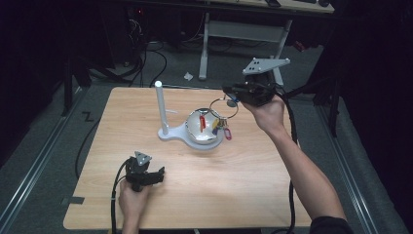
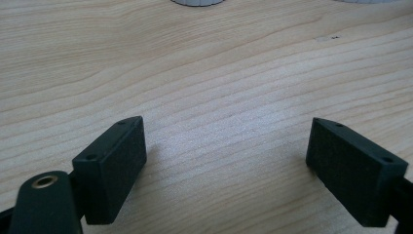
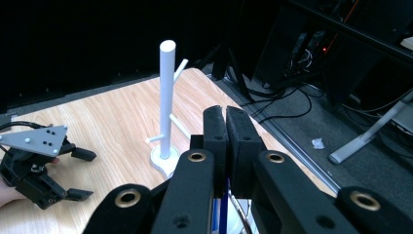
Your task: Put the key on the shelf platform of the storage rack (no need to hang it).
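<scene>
Keys on a large wire ring [image 1: 223, 107] are held up by the right claw [image 1: 228, 90], which is raised above the far right part of the bench [image 1: 243, 195]; the ring is pinched at its upper right side, and the bunch of keys with red and pink tags [image 1: 221, 127] is seen hanging from its lower side, over or against the shiny metal dome [image 1: 203, 127] near the middle of the bench. Whether the tags touch the dome cannot be told. In the right gripper view the right claw's two black jaws are seen pressed together, and part of the ring is glimpsed beneath them. A white stand [image 1: 161, 109] with a tall upright post and short side pegs is placed just beside the dome, toward the far left of the bench, its flat base running under the dome. The left claw [image 1: 158, 175] is held low near the bench's near left corner, well apart from the stand and the dome; in the left gripper view its jaws are spread wide over bare wood, with nothing between them. A cable is trailed from each gripper toward the near edge.
</scene>
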Demonstrator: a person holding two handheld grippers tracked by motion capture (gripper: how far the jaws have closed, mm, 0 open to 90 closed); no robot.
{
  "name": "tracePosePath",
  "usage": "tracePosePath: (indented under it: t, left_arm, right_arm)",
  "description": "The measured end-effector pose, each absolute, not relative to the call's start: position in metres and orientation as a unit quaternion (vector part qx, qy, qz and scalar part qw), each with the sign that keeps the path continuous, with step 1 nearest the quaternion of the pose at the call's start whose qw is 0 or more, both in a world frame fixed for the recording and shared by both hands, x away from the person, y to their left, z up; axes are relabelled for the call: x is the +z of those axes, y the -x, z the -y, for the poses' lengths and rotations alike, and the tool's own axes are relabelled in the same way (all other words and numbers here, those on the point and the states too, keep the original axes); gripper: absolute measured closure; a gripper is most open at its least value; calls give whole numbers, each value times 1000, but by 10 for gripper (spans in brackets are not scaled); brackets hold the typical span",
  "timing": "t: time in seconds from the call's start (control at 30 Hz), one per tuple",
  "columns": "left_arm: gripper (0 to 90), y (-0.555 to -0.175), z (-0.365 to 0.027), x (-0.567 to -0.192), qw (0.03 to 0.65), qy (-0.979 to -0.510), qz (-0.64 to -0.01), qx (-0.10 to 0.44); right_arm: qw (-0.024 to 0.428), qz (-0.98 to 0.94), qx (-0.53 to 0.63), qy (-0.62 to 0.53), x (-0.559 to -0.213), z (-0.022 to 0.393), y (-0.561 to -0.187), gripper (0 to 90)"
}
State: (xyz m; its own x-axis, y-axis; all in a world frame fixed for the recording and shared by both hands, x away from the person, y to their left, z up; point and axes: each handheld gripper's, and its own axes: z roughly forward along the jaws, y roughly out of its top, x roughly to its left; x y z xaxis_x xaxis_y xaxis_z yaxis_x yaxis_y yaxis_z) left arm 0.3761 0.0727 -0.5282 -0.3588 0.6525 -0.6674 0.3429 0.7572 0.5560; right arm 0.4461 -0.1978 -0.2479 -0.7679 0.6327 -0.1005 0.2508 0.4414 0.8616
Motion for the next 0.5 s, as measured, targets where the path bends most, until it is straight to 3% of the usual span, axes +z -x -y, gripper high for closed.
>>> tracePosePath:
  t: [0.5]
  left_arm:
    - [151, -376, -73, -528, 474, -310, -808, 163]
  right_arm:
    - [191, -830, 444, -277, -256, 173, -473, 885]
